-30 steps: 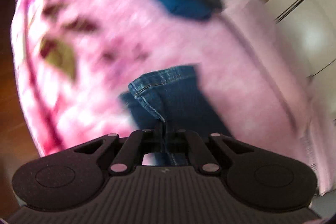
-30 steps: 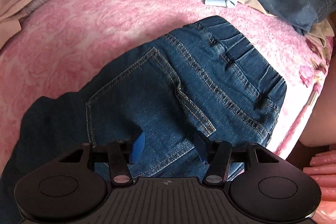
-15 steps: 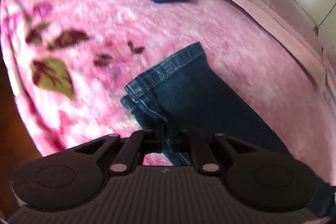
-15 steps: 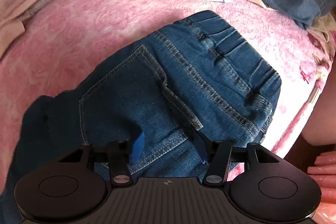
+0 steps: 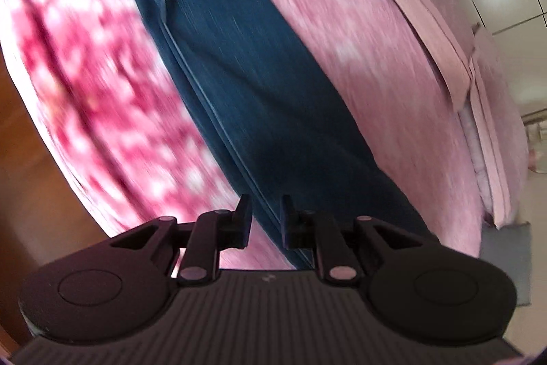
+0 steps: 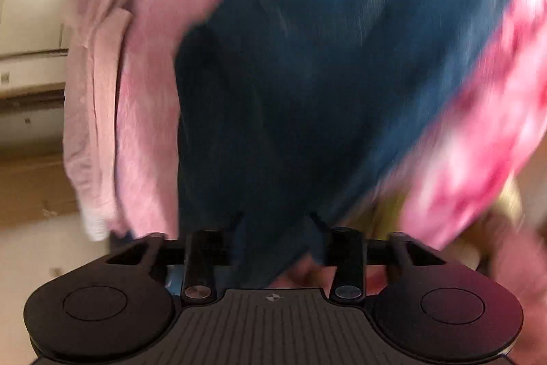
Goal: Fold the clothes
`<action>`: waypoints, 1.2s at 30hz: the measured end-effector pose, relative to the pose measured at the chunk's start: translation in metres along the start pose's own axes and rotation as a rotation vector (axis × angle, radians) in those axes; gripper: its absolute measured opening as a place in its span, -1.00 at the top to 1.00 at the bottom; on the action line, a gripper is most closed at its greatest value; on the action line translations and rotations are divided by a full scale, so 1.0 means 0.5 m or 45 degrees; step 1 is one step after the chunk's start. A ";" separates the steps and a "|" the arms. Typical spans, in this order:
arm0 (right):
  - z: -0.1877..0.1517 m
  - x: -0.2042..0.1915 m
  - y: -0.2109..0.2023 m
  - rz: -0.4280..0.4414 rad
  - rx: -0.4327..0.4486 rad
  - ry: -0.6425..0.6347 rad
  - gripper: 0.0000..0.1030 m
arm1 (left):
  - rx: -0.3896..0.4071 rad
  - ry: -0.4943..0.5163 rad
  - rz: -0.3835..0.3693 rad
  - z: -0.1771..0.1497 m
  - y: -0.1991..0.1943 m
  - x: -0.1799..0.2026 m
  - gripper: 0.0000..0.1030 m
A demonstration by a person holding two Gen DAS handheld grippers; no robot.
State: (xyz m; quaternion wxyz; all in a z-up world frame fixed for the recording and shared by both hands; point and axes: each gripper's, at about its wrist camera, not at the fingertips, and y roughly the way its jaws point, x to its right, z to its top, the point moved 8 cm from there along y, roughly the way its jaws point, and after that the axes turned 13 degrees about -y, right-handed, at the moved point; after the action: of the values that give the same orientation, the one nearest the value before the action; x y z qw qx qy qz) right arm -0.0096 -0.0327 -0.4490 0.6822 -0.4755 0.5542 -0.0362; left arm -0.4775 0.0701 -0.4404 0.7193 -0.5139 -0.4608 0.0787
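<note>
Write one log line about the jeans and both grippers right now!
item: jeans flat on pink blanket | left hand-held gripper: open, straddling leg edge | right hand-held gripper: open over denim | views blurred

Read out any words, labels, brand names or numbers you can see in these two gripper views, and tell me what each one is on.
None can be read.
The left gripper body carries a small pale mark, too small and blurred to read.
The right gripper body carries a small round emblem, no letters.
The jeans and pink blanket are motion-blurred; no text shows.

Blue denim jeans (image 5: 259, 98) lie on a fuzzy pink plush blanket (image 5: 359, 33)
</note>
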 end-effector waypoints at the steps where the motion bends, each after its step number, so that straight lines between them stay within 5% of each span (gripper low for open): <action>1: -0.011 0.004 0.011 0.012 -0.024 0.044 0.27 | -0.017 -0.007 -0.010 -0.008 0.006 0.002 0.77; 8: 0.010 0.032 0.025 0.009 0.029 0.141 0.29 | -0.065 -0.029 -0.036 -0.022 0.020 -0.001 0.77; 12: 0.013 0.037 0.045 -0.027 0.048 0.130 0.59 | -0.050 -0.087 -0.048 -0.009 0.026 -0.012 0.77; 24: 0.007 0.018 0.055 -0.064 0.056 0.044 0.60 | 0.050 -0.237 -0.091 0.049 0.037 -0.053 0.74; 29: 0.006 0.020 0.053 -0.072 0.064 0.029 0.60 | 0.065 -0.191 -0.080 0.053 0.046 -0.052 0.77; 32: 0.006 0.005 0.046 -0.099 0.077 -0.069 0.98 | 0.089 -0.132 -0.072 0.049 0.040 -0.049 1.00; 36: -0.014 -0.006 0.031 -0.148 0.069 -0.175 1.00 | 0.102 -0.070 -0.099 0.040 0.018 -0.049 1.00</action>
State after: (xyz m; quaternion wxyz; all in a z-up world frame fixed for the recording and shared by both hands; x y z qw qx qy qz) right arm -0.0235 -0.0268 -0.4572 0.7279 -0.4896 0.4765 -0.0580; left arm -0.5028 0.0732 -0.4611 0.7289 -0.4640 -0.4965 0.0831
